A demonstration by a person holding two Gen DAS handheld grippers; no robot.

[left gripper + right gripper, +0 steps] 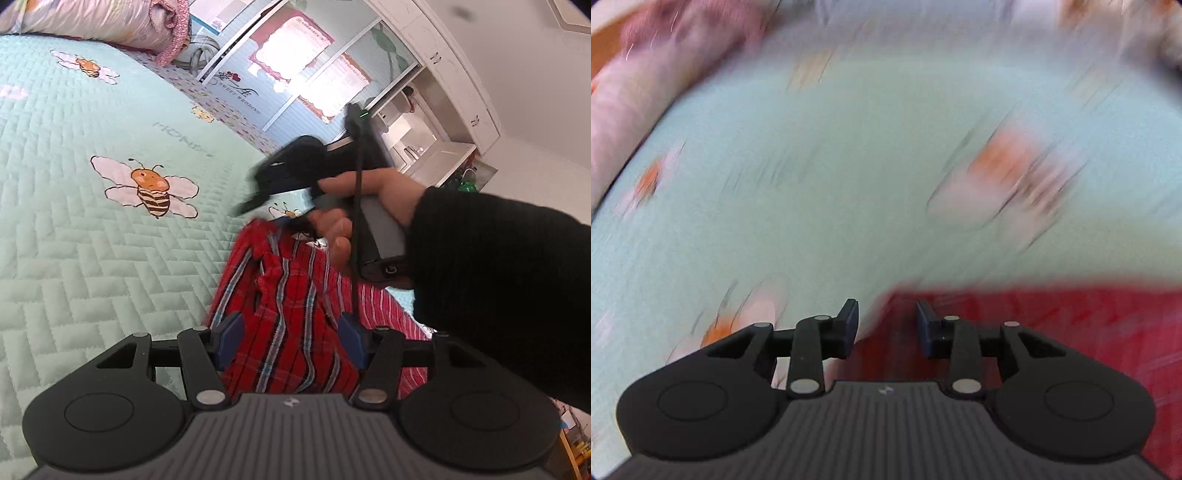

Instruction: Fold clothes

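A red plaid cotton shirt with blue and white stripes (291, 314) lies rumpled on a pale green quilted bedspread printed with bees (92, 240); it looks light, limp and quick to bunch, so a hem, corner or collar edge seems the surest place to pinch, with the cloth then drawn flat rather than lifted in a heap; the left gripper (290, 341) stands with its blue-padded jaws parted on either side of a fold of the shirt, and whether the pads press the cloth cannot be told; the right gripper (886, 325), carried by a person's hand (373, 206) in a black sleeve (498, 295), hangs part-open above the shirt's far edge, nothing visibly caught between its jaws; its own view is heavily blurred.
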